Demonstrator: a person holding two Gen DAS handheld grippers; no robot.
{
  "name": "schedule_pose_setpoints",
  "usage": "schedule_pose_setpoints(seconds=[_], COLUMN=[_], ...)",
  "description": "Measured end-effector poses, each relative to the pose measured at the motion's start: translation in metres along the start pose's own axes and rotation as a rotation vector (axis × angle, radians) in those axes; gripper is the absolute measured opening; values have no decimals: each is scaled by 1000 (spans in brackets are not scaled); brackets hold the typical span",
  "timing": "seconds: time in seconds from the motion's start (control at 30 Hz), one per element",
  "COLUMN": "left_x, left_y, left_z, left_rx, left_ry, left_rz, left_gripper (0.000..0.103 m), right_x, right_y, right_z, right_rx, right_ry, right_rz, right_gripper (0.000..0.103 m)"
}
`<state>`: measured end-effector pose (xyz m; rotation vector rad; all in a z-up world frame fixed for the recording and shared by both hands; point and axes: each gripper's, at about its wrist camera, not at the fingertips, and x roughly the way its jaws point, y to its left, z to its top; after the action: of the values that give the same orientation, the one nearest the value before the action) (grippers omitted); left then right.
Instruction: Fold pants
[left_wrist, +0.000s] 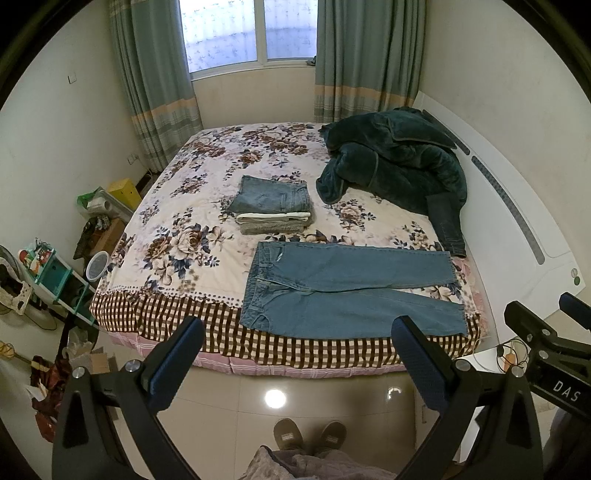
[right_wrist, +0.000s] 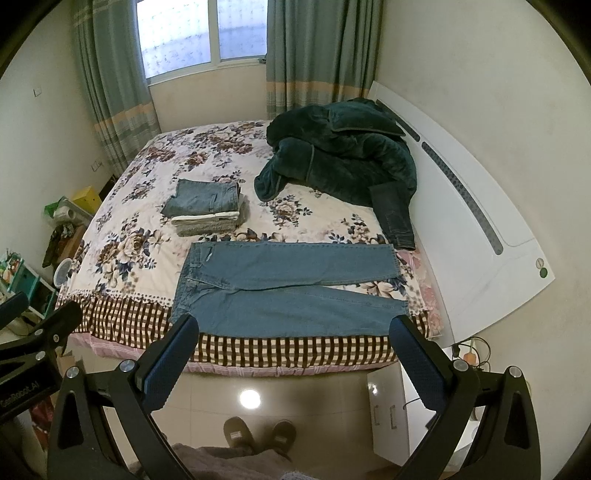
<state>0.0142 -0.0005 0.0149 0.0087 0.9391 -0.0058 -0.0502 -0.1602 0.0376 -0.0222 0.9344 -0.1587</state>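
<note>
Light blue jeans (left_wrist: 343, 288) lie spread flat near the front edge of the bed, waist to the left, both legs running right; they also show in the right wrist view (right_wrist: 284, 284). My left gripper (left_wrist: 297, 328) is open and empty, held above the floor in front of the bed edge. My right gripper (right_wrist: 295, 326) is open and empty too, at the same height; it shows at the right edge of the left wrist view (left_wrist: 550, 332).
A stack of folded pants (left_wrist: 275, 206) sits mid-bed. A dark green plush robe (left_wrist: 395, 155) and dark jeans (left_wrist: 448, 225) lie by the white headboard (left_wrist: 517, 221). Clutter and shelves (left_wrist: 55, 273) stand at the left. A bedside cabinet (right_wrist: 391, 410) stands at the right. Slippered feet (left_wrist: 310, 435) are below.
</note>
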Motion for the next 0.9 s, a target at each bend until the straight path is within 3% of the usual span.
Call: schedule_pose_setpoints(seconds=[0.9], left_x=[0], left_y=[1], left_z=[0], left_rx=[1], left_ry=[-2], left_rz=[-2], left_gripper=[103], right_x=[-2], right_y=[2], right_z=[1], right_rx=[-1], right_ry=[-1], right_rz=[2], right_gripper=[103])
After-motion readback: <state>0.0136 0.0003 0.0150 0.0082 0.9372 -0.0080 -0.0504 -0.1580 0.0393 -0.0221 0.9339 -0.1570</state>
